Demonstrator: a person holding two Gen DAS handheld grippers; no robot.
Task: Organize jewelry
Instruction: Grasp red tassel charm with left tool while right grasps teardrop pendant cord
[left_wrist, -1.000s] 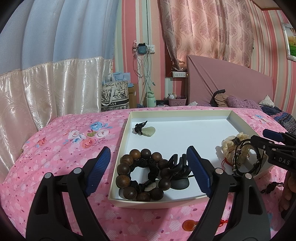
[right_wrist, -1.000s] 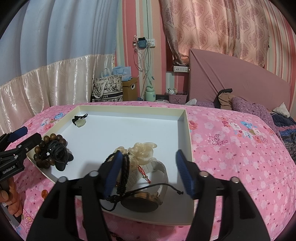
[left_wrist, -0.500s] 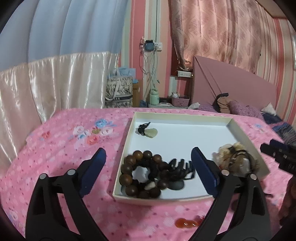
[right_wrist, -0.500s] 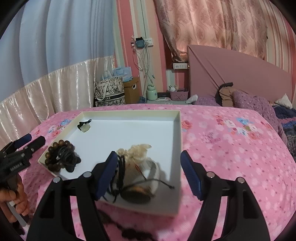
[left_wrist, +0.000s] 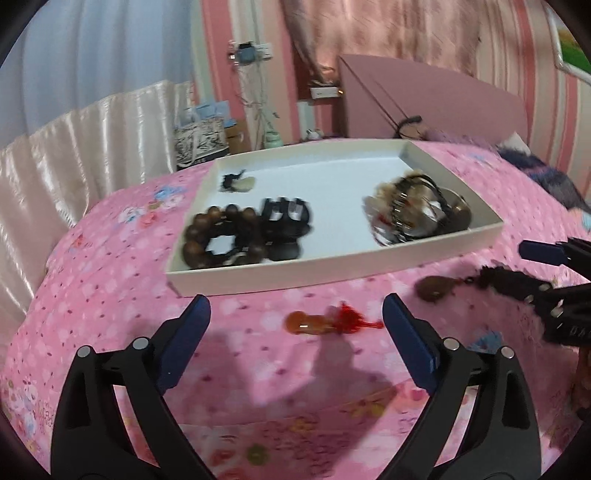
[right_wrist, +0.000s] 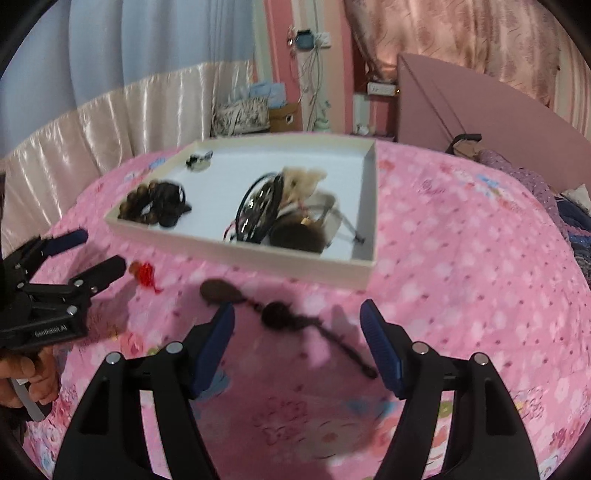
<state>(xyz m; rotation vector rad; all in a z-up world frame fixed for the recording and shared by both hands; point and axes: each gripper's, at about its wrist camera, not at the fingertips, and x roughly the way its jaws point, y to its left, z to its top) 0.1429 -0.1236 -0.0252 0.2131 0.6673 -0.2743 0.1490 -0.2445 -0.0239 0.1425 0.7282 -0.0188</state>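
A white tray (left_wrist: 369, 254) on the pink bedspread holds a brown bead bracelet (left_wrist: 218, 236), a black hair claw (left_wrist: 286, 218), a pale pendant (left_wrist: 240, 182) and a heap of cords and a watch (left_wrist: 413, 210). In front of the tray lie an amber pendant with a red tassel (left_wrist: 321, 323) and a dark pendant with a black tassel (right_wrist: 258, 304). My left gripper (left_wrist: 295, 332) is open, just short of the amber pendant. My right gripper (right_wrist: 297, 339) is open, with the dark pendant's tassel lying between its fingers.
The tray also shows in the right wrist view (right_wrist: 306, 262). The left gripper appears at that view's left edge (right_wrist: 55, 273). A pink headboard (left_wrist: 424, 96), pillows (right_wrist: 517, 173) and bags by the wall (left_wrist: 201, 140) lie beyond the bed.
Both grippers have pulled back from the tray and tilted down toward the bedspread. The two pendants in front of the tray have come into view. Both stay open.
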